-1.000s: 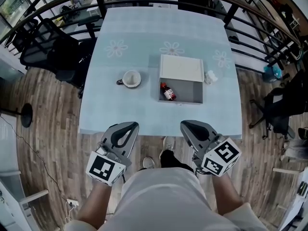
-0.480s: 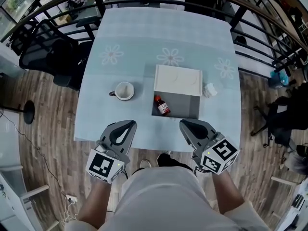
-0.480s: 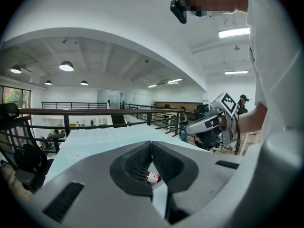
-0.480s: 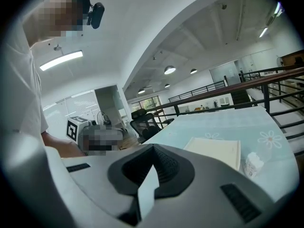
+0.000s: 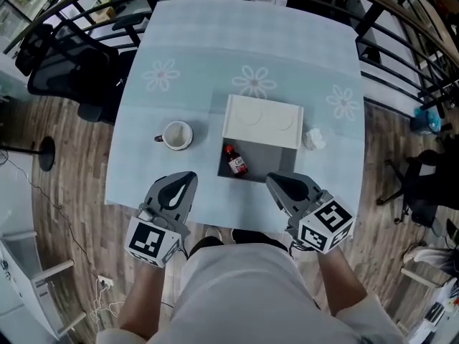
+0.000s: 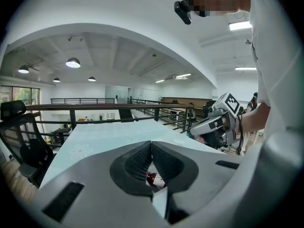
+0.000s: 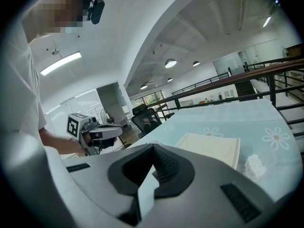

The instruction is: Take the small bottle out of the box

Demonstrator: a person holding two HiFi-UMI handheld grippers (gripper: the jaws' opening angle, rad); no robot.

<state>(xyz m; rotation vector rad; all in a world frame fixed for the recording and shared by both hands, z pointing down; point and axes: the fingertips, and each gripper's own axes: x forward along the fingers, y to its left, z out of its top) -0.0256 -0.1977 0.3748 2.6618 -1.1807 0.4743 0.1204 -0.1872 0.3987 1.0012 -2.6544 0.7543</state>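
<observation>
Bottle: the bottle [image 5: 235, 160] was in the left part of the open box [image 5: 276, 162], close to its left wall, with the red cap on the lid side.
Left gripper: we held the left gripper [image 5: 188, 178] over the near strip of the surface [image 5: 215, 49], in front of the box's left corner; its jaws were pressed together on nothing.
Right gripper: the right gripper [image 5: 272, 181] pointed at the box's front wall, its jaws likewise pressed together and empty.
Lid: the white lid [image 5: 259, 119] was folded back along the far side of the box, leaving the top open.
Left neighbour: a cup [image 5: 176, 135] stood left of the box, apart from it.
Right neighbour: a white crumpled wad [image 5: 313, 139] lay just beside the box's right wall.
In the way: only the front wall stood between our grippers and the bottle.
Edges: the near edge ran under our grippers; the box sat closer to it than to the far edge.
Open room: the far half of the surface showed only flower prints.
Surroundings: a railing [image 6: 95, 107] ran past the far and right sides, and a black chair [image 5: 68, 67] stood at the left.
</observation>
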